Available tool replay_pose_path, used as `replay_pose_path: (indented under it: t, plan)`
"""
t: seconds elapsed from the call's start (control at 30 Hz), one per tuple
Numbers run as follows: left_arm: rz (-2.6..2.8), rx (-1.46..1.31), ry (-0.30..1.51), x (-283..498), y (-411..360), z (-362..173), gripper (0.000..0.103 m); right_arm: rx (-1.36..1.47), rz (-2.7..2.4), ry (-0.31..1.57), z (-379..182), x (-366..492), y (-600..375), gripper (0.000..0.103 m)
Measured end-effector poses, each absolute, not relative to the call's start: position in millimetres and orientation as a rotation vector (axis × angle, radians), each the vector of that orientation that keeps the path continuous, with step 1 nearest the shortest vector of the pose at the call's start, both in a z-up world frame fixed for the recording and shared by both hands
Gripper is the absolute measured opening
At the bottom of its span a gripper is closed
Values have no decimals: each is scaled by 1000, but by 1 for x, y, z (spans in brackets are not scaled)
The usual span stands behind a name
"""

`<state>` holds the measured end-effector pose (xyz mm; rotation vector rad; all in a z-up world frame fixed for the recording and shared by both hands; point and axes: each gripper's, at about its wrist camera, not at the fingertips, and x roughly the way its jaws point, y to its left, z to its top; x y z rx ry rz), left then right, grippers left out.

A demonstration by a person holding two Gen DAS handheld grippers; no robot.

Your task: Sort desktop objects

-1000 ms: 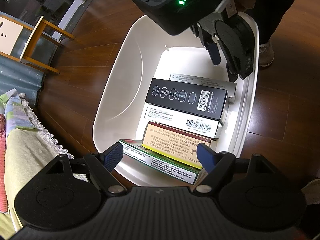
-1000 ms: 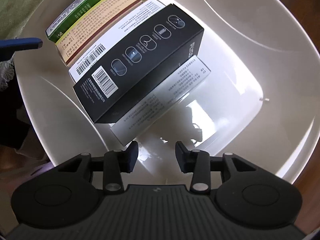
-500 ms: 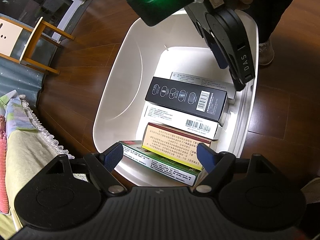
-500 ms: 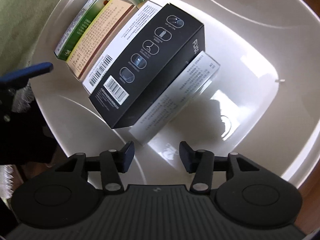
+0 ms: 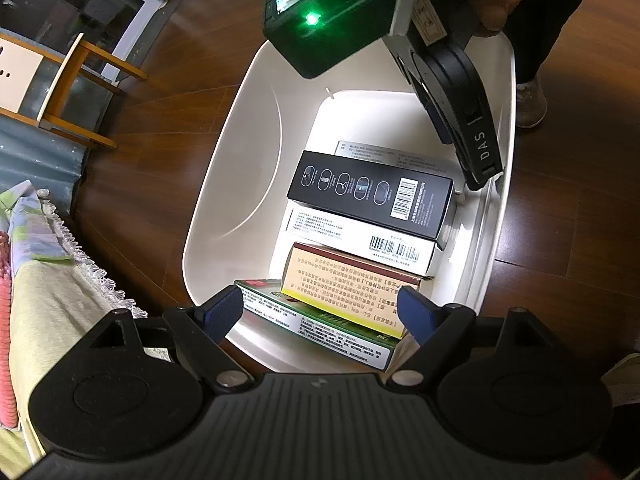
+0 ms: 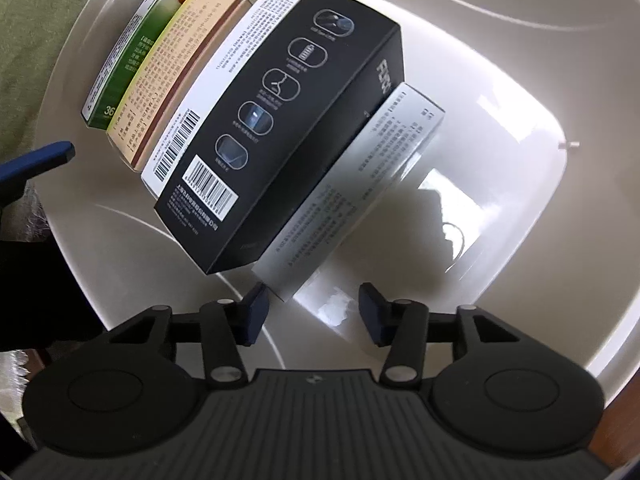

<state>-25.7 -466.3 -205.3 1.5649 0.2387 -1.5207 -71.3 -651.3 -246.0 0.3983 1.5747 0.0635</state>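
Boxes overlap in a row inside the white bin (image 5: 224,184), black box (image 6: 280,128) on top; left gripper (image 5: 320,312) and right gripper (image 6: 312,312) hover spread, empty.

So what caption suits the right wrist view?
Open right gripper above a white plastic tub holding five overlapping cartons, black box on top.

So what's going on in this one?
A person holds a gripper in each hand over a white bin on a wooden floor. Five boxes lie overlapped inside, the black box on top. The left gripper and right gripper both have open, empty jaws; nothing is being carried.
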Motion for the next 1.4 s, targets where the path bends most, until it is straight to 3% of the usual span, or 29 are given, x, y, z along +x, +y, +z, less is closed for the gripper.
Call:
replay_pose_path:
  t: [0.6,0.87,1.0,1.17,1.4]
  plan:
    - [-1509,1572,274,-21,-468,-208,85,255,15,1519,-205,-69,-677,47]
    - [-1487,1555,293,-16,-471,-208,90,200,-31,1385,-154,-67,-692,71]
    - [-1483,1568,294,-17,-472,-210,90,269,-151,1289,-174,-62,-661,74]
    - [-1473,1570,281,-18,-475,-211,93,427,-244,1173,-175,-54,-676,92]
    - [-1470,1549,311,-17,-476,-210,99,535,-273,1110,-187,-45,-674,102]
